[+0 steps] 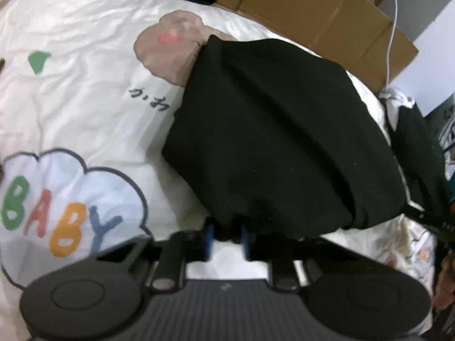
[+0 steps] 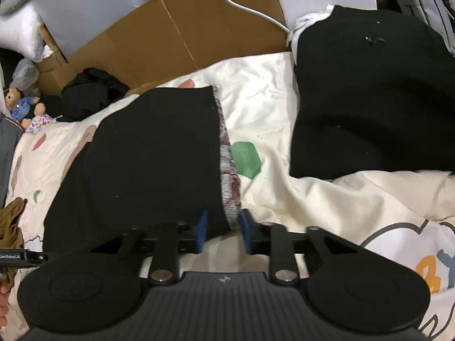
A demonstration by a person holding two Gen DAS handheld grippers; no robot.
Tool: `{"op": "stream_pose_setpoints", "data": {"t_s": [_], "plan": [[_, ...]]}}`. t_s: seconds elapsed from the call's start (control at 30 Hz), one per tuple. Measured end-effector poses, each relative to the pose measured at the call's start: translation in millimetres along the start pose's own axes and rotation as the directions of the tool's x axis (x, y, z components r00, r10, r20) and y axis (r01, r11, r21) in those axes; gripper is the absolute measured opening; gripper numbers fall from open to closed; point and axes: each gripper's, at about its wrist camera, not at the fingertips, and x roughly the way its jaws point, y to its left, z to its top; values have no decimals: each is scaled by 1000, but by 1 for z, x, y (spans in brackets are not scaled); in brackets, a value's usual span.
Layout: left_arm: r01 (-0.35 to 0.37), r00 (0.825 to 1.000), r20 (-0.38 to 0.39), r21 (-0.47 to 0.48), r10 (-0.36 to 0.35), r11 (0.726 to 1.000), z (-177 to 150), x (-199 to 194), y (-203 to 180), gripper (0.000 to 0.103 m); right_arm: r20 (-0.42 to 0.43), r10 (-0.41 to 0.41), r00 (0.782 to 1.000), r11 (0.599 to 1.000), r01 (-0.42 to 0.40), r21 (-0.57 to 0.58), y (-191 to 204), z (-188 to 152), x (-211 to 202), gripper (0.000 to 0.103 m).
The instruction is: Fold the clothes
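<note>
left tongs [image 1: 227,240] pinching black garment [image 1: 273,130] hem; right tongs [image 2: 223,231] partly open around its corner, on quilt [image 2: 327,199]

Bed under a cream printed quilt [image 2: 327,199] with cartoon "BABY" cloud; flattened brown cardboard [image 2: 176,39] and pale grey wall panel [image 2: 85,5] behind; small teddy bear [image 2: 21,105] at left.
</note>
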Motion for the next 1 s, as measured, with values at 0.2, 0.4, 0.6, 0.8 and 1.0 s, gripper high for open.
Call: {"op": "stream_pose_setpoints", "data": {"t_s": [0.2, 0.4, 0.6, 0.8, 1.0], "plan": [[-3, 1000, 21, 11, 3, 1000, 3, -11, 1, 5, 26, 9, 1000, 1000, -9, 17, -4, 1, -5, 7], [-14, 999, 44, 11, 14, 1000, 6, -22, 5, 4, 63, -9, 998, 999, 6, 47, -10, 5, -11, 5], [-32, 998, 49, 28, 30, 999, 15, -15, 13, 4, 77, -22, 997, 998, 17, 65, -13, 7, -12, 4], [-42, 999, 0, 23, 42, 999, 16, -11, 16, 11, 78, -15, 997, 996, 8, 87, -17, 8, -12, 4], [-114, 993, 35, -61, 117, 992, 15, -24, 28, 20, 72, -58, 996, 982, 44, 182, -28, 9, -16, 10]]}}
